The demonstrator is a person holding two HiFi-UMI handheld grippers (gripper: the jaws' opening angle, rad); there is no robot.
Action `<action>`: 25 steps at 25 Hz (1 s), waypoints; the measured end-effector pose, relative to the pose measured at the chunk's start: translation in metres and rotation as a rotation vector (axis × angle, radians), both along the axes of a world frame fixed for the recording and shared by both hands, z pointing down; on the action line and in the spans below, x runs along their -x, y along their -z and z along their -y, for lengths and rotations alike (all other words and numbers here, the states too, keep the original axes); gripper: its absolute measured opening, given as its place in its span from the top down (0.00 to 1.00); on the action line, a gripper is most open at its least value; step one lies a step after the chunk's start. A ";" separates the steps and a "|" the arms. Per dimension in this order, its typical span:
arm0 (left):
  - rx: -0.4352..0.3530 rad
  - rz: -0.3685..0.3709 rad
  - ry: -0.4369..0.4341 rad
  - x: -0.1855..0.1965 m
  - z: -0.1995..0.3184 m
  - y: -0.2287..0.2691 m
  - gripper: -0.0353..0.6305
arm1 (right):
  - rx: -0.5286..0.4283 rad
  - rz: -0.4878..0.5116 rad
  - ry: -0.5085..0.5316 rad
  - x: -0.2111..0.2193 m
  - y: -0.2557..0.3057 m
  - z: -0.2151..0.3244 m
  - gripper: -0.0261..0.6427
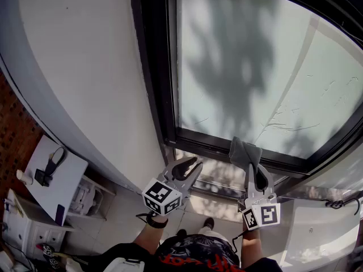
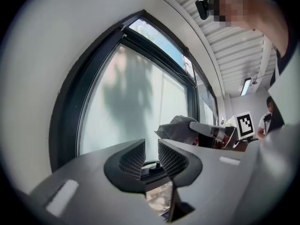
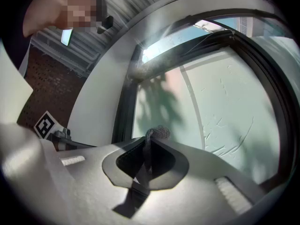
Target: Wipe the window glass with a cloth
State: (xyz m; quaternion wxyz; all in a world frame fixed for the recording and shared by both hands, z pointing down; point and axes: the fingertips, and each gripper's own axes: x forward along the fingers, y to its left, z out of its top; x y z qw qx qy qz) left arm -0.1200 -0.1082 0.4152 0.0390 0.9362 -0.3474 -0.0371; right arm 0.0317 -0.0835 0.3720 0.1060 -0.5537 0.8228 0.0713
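- Cloth (image 1: pixel 244 153): its lower part is hidden between the closed jaws of the right gripper (image 1: pixel 255 173). In the right gripper view only a grey tuft clears the tips. Whether it touches the pane beyond them cannot be told.
- Window glass (image 1: pixel 255 67): cut off by the head view's top and right edges.
- Dark strapped object (image 1: pixel 48 169), on a white top (image 1: pixel 71 180) well left of the left gripper (image 1: pixel 191 166): too small to identify, possibly a headset.
- Person's arms (image 1: pixel 148 239): cut off by the bottom edge.
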 end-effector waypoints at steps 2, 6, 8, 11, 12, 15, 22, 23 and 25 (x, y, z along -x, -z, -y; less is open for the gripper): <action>-0.020 0.010 0.029 -0.017 0.011 0.009 0.85 | -0.035 -0.067 -0.008 -0.022 0.009 0.011 0.94; -0.080 0.024 0.090 -0.046 0.038 0.036 0.85 | -0.098 -0.063 0.026 -0.061 0.038 0.034 0.94; -0.119 0.024 0.128 -0.053 0.051 0.058 0.85 | -0.151 -0.029 0.064 -0.073 0.070 0.050 0.94; -0.173 0.036 0.195 -0.056 0.067 0.089 0.85 | -0.258 -0.016 0.107 -0.076 0.134 0.073 0.94; -0.185 0.042 0.218 -0.055 0.071 0.097 0.85 | -0.295 -0.023 0.117 -0.072 0.156 0.080 0.94; -0.212 0.044 0.271 -0.043 0.079 0.114 0.85 | -0.409 -0.062 0.154 -0.044 0.217 0.098 0.94; -0.255 0.026 0.327 0.005 0.084 0.135 0.85 | -0.512 -0.141 0.262 0.065 0.290 0.149 0.94; -0.251 0.023 0.334 0.012 0.084 0.133 0.85 | -0.506 -0.156 0.279 0.082 0.297 0.158 0.94; -0.243 0.018 0.357 0.030 0.086 0.129 0.85 | -0.474 -0.191 0.331 0.119 0.312 0.175 0.94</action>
